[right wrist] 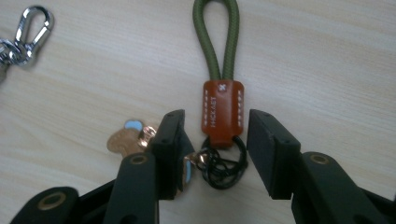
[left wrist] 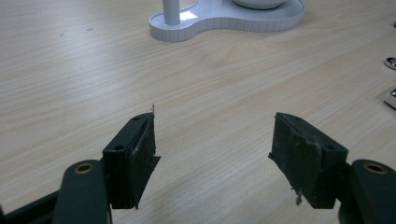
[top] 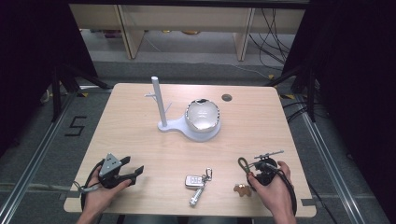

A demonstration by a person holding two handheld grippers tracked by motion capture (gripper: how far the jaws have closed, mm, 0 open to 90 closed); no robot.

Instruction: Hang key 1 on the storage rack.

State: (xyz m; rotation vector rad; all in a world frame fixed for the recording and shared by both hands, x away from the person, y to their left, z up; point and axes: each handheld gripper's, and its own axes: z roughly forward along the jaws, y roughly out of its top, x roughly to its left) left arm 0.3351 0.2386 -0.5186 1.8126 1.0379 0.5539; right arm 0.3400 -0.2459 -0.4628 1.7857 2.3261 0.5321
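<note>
The right gripper stands wide astride the keychain strap, hiding part of its charm.

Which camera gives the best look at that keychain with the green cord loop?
The right gripper view: the keychain lies close up between the open fingers, showing its green loop, orange leather tab and black ring. The high view shows it small, partly hidden beside the right gripper. The left gripper view looks at bare table.
</note>
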